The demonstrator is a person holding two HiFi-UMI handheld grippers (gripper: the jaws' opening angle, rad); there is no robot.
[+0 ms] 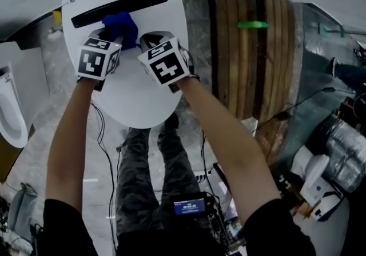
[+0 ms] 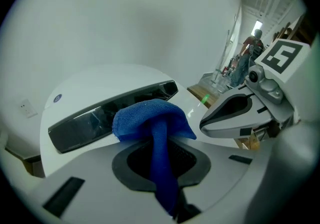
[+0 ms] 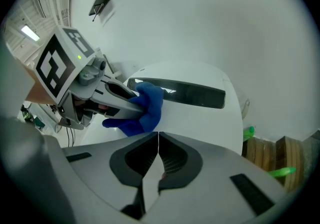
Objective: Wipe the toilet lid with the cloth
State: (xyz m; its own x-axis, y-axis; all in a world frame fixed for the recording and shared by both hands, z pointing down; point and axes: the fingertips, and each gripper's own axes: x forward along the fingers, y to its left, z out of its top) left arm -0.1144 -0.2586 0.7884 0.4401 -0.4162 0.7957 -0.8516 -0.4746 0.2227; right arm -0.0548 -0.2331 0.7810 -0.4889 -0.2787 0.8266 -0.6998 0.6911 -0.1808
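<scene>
1. The cloth (image 1: 121,25), blue and bunched, lies on the far part of the toilet lid (image 1: 132,98), pressed against the near edge of the dark strip (image 1: 86,18) that crosses it.
2. The left gripper (image 1: 114,36) has its fingers clenched on the cloth. In the left gripper view a fold runs down between them and the rest mushrooms out over the tips.
3. The right gripper (image 1: 153,39) hangs just right of the left one. Its fingers are pressed together with nothing between them, and it takes no part in the wipe.
4. Progress, as a judgement: wiping is under way at the far end. The lid shows no streaks, wet marks or dirt, so I cannot tell how much is already covered.
5. Left to do: probably the broad near half and the side edges, then lifting the cloth clear.
</scene>
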